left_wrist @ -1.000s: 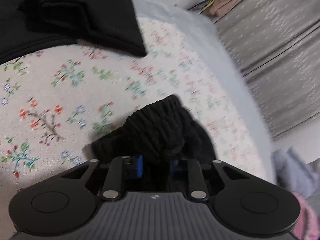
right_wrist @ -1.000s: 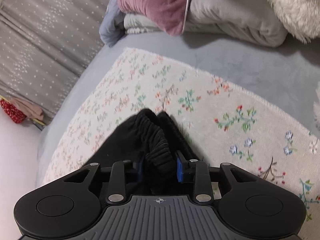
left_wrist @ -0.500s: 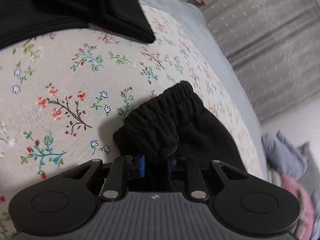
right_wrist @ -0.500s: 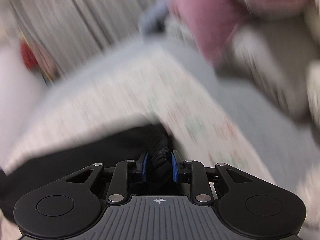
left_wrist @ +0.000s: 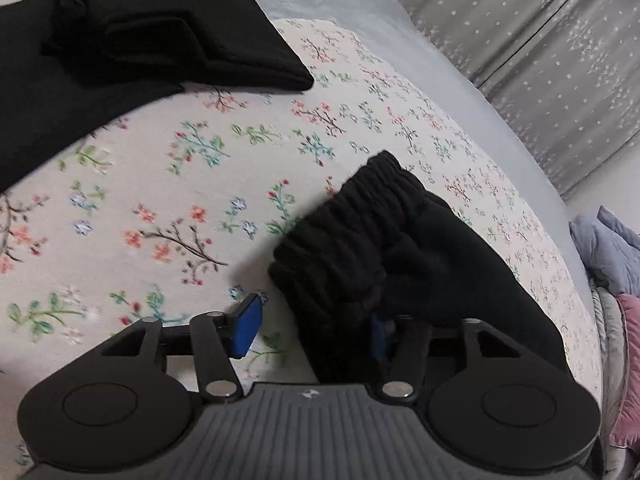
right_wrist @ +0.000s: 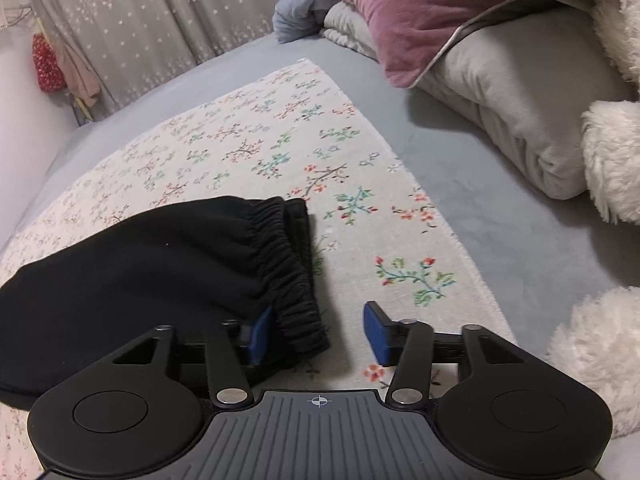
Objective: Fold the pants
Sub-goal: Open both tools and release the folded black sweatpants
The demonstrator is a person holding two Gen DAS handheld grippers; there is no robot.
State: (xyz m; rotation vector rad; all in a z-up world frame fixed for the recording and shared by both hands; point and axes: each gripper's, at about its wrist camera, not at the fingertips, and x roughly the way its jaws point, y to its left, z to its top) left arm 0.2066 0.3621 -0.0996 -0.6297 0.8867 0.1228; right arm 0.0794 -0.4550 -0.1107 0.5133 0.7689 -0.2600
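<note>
Bed: grey sheet (right_wrist: 460, 184) under everything, curving off toward a star-patterned grey curtain (left_wrist: 560, 60).
Floral cloth: cream cover with small flower sprigs (left_wrist: 168, 184), spread flat on the bed; it carries the garments.
Bedding pile: grey folded quilt (right_wrist: 512, 96) with a dusty-pink pillow (right_wrist: 420, 12) on top, at the far edge of the bed in the right wrist view; white fluffy item (right_wrist: 612, 152) beside it.
Pants: black pants (right_wrist: 132, 276) lying on the floral cloth, gathered elastic waistband (right_wrist: 288, 264) facing the right gripper; in the left wrist view a ribbed elastic edge (left_wrist: 340, 232) rises in a loose bunch in front of the left gripper.
Other garment: black folded cloth (left_wrist: 160, 32) at the far left of the floral cloth, well apart from the bunch.
Left gripper (left_wrist: 316, 332): jaws opening, about half wide; black fabric sits between them, draped over the right pad, while the left blue pad (left_wrist: 246, 332) stands clear of it.
Right gripper (right_wrist: 316, 336): jaws opening, about half wide; waistband lies against the left pad, the right blue pad (right_wrist: 376, 336) is free over bare cloth.
</note>
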